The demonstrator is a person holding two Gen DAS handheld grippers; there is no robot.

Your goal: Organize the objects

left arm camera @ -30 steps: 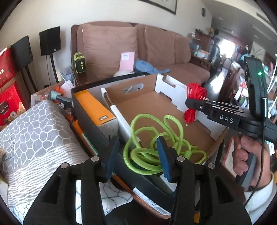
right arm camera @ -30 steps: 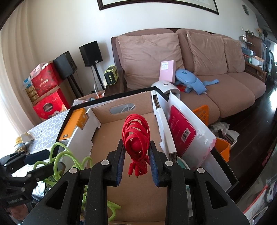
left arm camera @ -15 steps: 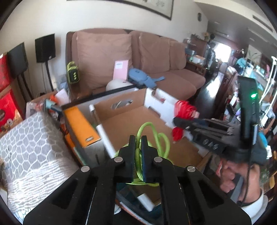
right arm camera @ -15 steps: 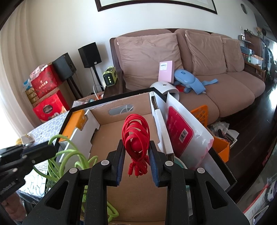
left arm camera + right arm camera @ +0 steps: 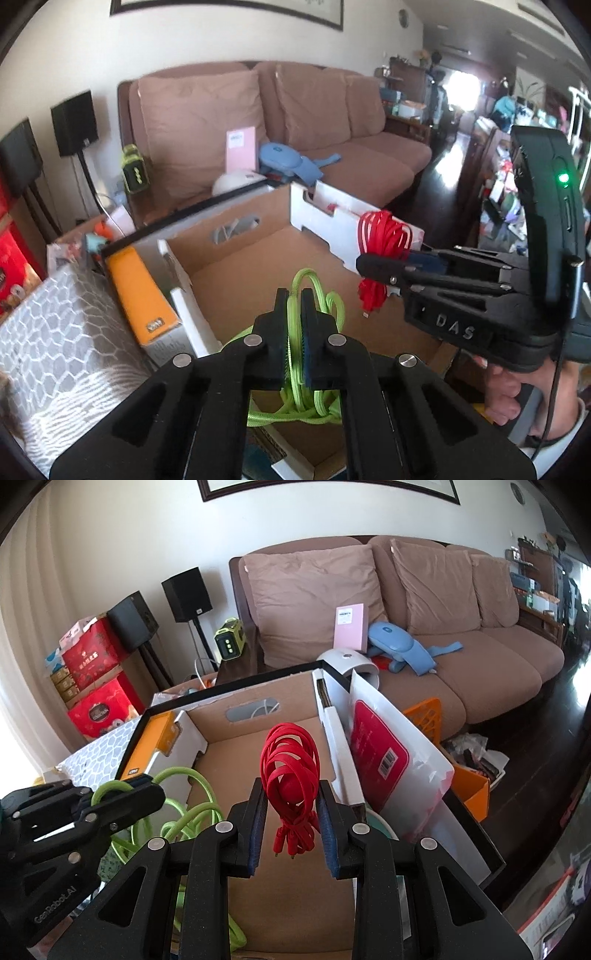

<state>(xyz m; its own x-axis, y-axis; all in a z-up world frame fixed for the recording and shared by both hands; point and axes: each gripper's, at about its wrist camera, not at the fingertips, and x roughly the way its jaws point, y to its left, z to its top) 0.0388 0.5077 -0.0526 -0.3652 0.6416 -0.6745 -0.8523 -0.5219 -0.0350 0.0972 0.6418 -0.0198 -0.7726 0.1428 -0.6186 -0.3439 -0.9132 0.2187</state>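
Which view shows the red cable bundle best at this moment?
The right wrist view: the red cable bundle hangs centred between the right gripper pads, coil and plugs visible. The left wrist view shows it from the side, partly hidden by that gripper.

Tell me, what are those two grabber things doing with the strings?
A person is sorting cables with two handheld grippers. The left gripper has just closed its fingers on a loop of the green cable, whose coils trail into the cardboard box. The right gripper holds a bundled red cable above the box.
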